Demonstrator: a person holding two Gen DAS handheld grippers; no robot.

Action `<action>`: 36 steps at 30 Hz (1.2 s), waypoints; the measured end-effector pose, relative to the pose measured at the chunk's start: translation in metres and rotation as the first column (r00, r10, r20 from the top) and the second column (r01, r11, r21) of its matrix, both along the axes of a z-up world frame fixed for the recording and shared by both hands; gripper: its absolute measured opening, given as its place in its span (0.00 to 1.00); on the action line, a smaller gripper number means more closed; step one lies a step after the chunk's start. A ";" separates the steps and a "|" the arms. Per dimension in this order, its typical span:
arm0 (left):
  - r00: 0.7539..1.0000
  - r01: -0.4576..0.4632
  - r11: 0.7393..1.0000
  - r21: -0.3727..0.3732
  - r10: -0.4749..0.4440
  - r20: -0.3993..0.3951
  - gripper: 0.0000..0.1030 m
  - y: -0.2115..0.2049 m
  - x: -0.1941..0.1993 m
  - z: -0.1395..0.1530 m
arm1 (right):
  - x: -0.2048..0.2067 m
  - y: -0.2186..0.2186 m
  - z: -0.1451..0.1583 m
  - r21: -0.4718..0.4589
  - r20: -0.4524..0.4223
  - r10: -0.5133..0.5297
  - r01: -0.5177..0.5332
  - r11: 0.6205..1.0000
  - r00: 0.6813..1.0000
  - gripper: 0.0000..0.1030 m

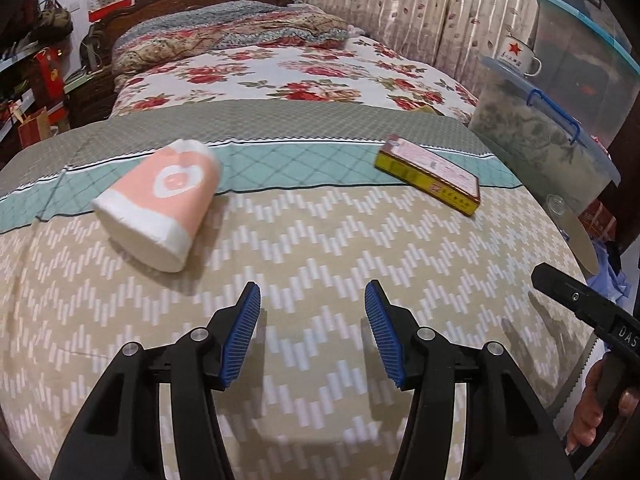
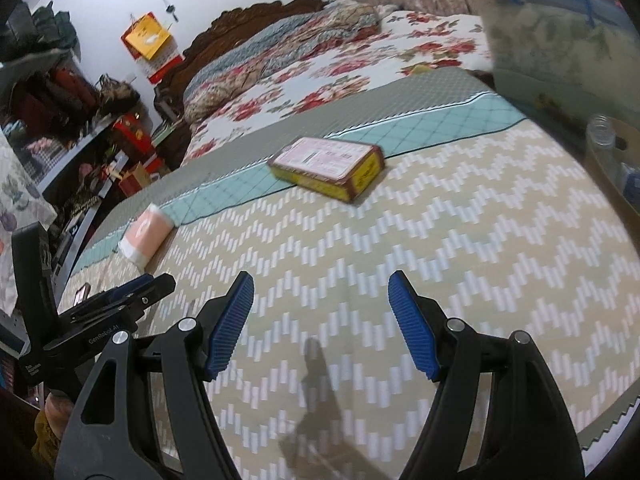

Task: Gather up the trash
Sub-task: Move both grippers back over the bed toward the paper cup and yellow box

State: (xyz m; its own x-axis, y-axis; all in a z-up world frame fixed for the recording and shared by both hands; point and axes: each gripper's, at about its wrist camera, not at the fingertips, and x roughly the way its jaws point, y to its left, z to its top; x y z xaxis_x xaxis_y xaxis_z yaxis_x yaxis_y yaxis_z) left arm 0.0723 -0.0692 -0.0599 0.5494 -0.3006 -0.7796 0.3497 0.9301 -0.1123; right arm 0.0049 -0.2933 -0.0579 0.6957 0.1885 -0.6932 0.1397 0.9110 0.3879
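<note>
A pink and white paper cup lies on its side on the bed cover, ahead and left of my left gripper. A flat yellow and brown box lies ahead to the right. My left gripper hovers open above the zigzag cover with nothing between its blue pads. In the right wrist view the box lies straight ahead of my right gripper, which is open and empty. The cup is far left there. Part of the left gripper shows at the left edge.
The bed carries a beige zigzag cover, a teal band and a floral quilt behind. A clear storage bin with a blue lid stands at the right, an enamel mug on it. Cluttered shelves line the left.
</note>
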 end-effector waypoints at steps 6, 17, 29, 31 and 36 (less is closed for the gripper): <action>0.999 -0.033 0.999 0.001 0.033 0.007 0.54 0.018 0.001 -0.003 | 0.007 0.018 -0.005 -0.019 -0.024 0.037 -0.037 0.999 0.999 0.69; 0.999 -0.012 0.999 -0.045 0.011 -0.031 0.59 0.024 0.002 -0.009 | 0.011 0.038 -0.023 -0.078 -0.037 0.058 -0.061 0.995 0.998 0.77; 0.999 0.036 0.999 0.021 -0.035 -0.027 0.77 0.008 -0.001 -0.012 | -0.001 0.020 -0.026 0.007 -0.003 -0.050 0.050 0.999 0.999 0.97; 0.999 0.036 0.999 0.033 -0.035 -0.026 0.78 0.006 -0.001 -0.013 | -0.002 0.017 -0.027 0.036 0.008 -0.050 0.050 0.998 0.999 0.97; 0.998 0.049 0.998 0.048 -0.047 -0.040 0.89 0.002 0.000 -0.015 | -0.002 0.011 -0.028 0.062 0.017 -0.052 0.051 0.997 0.999 0.97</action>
State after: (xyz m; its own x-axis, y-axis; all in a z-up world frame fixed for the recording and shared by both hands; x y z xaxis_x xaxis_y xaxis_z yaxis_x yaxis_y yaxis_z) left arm 0.0724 -0.0673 -0.0749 0.5046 -0.2866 -0.8144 0.3901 0.9172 -0.0811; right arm 0.0025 -0.2825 -0.0858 0.7182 0.1942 -0.6682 0.1779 0.8771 0.4462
